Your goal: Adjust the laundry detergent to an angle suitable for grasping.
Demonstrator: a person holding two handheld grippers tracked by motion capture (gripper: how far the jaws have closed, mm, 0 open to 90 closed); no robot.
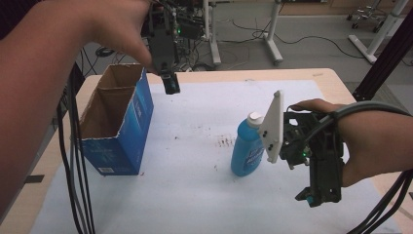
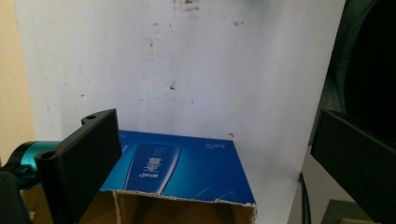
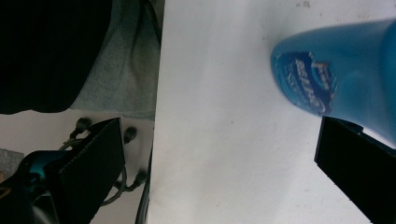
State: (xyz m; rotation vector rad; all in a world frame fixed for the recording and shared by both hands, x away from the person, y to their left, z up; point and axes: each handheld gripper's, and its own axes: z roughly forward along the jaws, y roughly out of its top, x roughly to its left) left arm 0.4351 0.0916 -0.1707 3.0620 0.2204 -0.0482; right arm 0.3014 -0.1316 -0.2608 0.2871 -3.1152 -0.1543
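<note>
Centrally, a blue plastic bottle [image 1: 246,150] with a white cap stands upright on the white sheet [image 1: 195,161] that covers the table [image 1: 331,78], a little right of the middle and towards the near edge. In the right gripper view the same bottle [image 3: 336,74] fills the upper right corner, its printed label facing the camera, with one black jaw just beside it and the other well apart at the lower left; nothing sits between them, so this gripper is open and empty. From the high view the right gripper [image 1: 311,195] is held in the person's right hand [image 1: 370,146] just right of the bottle, its grey three-cornered plate [image 1: 273,127] standing on edge very close to the bottle's right side; whether the plate touches the bottle cannot be told.

At the left of the sheet stands a blue cardboard box [image 1: 119,124], its top torn open and its brown inside showing. The left gripper [image 1: 170,83], held in the left hand [image 1: 114,34], hangs above the far right corner of the box. In the left gripper view its two black jaws stand wide apart with nothing between them, and the box [image 2: 182,172] lies below, blue side up, with the torn edge at the bottom. Small dark marks dot the sheet. Black cables [image 1: 75,161] trail down at the near left, and beyond the table are white table legs [image 1: 272,34] on the floor.
</note>
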